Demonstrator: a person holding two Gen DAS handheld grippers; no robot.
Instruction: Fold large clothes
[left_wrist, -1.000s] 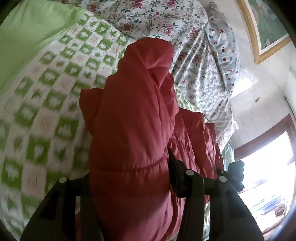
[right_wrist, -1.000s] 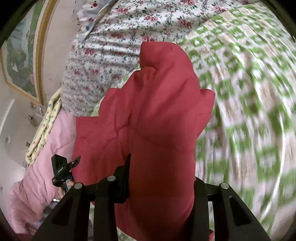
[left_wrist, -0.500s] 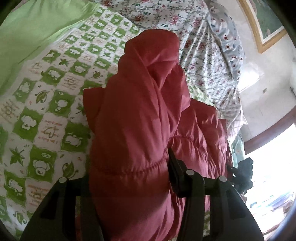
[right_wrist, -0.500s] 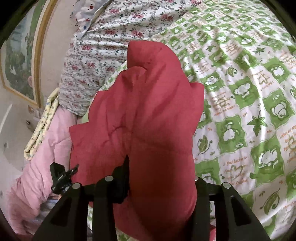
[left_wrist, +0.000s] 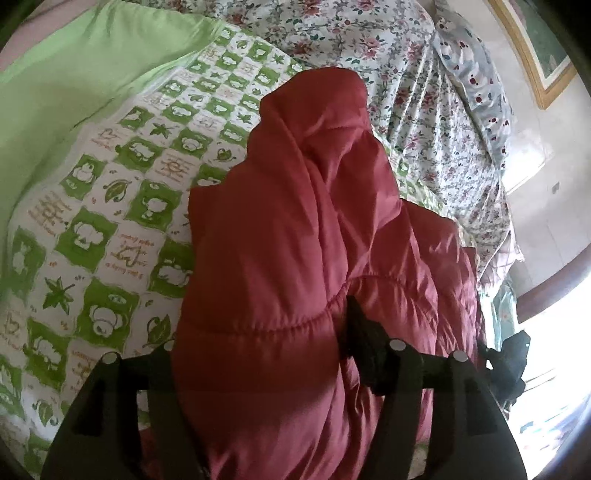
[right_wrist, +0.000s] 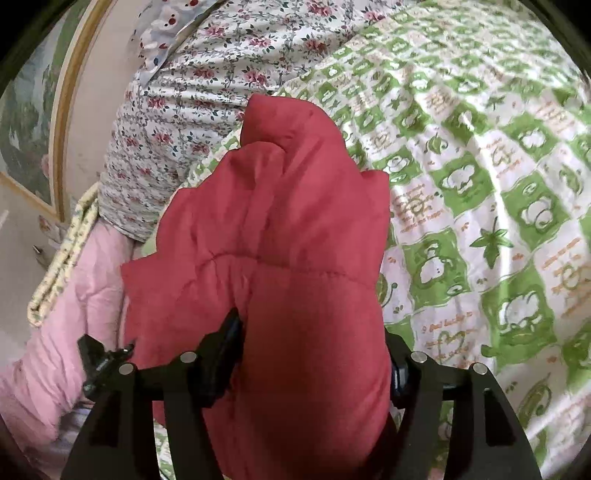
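A red puffer jacket (left_wrist: 295, 203) lies bunched lengthwise on the green-and-white checked bedsheet (left_wrist: 110, 221), its narrow end pointing away from me. My left gripper (left_wrist: 260, 338) straddles the near end of one thick fold. Its jaws are opening, and the padding still bulges between the fingers. In the right wrist view the same jacket (right_wrist: 280, 206) fills the middle, resting on the sheet (right_wrist: 480, 184). My right gripper (right_wrist: 312, 339) straddles the neighbouring fold, its jaws also opening with fabric between them. The jacket hides both sets of fingertips.
A floral quilt (left_wrist: 406, 74) is heaped at the head of the bed, seen also as the floral quilt (right_wrist: 184, 110) in the right wrist view. Plain green fabric (left_wrist: 74, 74) lies beyond the sheet. A pink quilt (right_wrist: 74, 295) hangs at the bed's edge. A framed picture (right_wrist: 37, 110) hangs on the wall.
Both grippers came forward and down, laying the jacket onto the bed. Both pairs of fingers now stand wider apart around the fabric, the right one most clearly.
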